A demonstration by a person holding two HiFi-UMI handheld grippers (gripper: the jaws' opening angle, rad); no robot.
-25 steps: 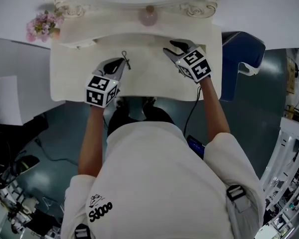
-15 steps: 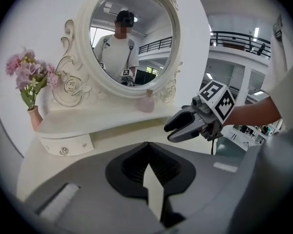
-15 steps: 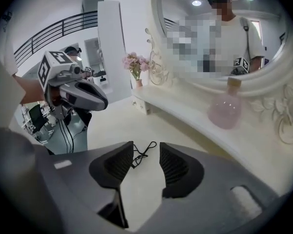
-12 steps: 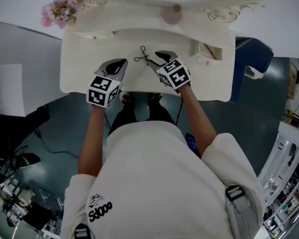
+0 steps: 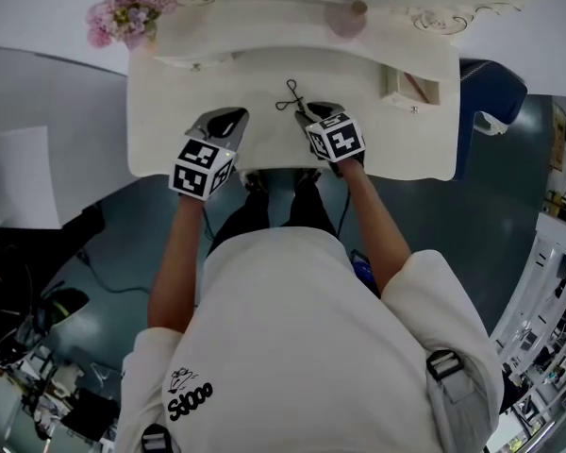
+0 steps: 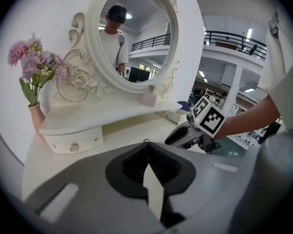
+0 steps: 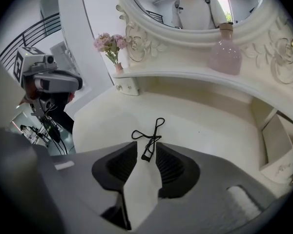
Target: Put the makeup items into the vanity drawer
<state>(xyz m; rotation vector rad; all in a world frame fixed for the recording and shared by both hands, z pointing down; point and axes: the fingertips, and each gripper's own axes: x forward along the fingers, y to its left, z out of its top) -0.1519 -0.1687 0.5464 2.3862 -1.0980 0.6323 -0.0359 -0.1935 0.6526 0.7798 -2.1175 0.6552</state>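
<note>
A black eyelash curler (image 5: 291, 97) (image 7: 149, 138) lies on the white vanity top (image 5: 189, 92), near its middle. My right gripper (image 5: 308, 114) (image 7: 146, 149) sits just in front of it. The curler's head end lies between the jaws, which are closing, with a gap still on each side. My left gripper (image 5: 232, 119) (image 6: 147, 147) rests over the tabletop to the left, shut and empty. A small drawer (image 5: 410, 88) (image 7: 278, 150) stands pulled open at the right of the vanity.
A pink bottle (image 5: 344, 19) (image 7: 224, 52) stands on the shelf under the oval mirror (image 6: 132, 38). A vase of pink flowers (image 5: 123, 12) (image 6: 34, 67) stands at the far left above a closed small drawer (image 6: 73, 143). A blue chair (image 5: 486, 83) is to the right.
My right gripper has moved left from the open drawer side to the curler, which now lies between its jaws. The left gripper has stayed in place.
</note>
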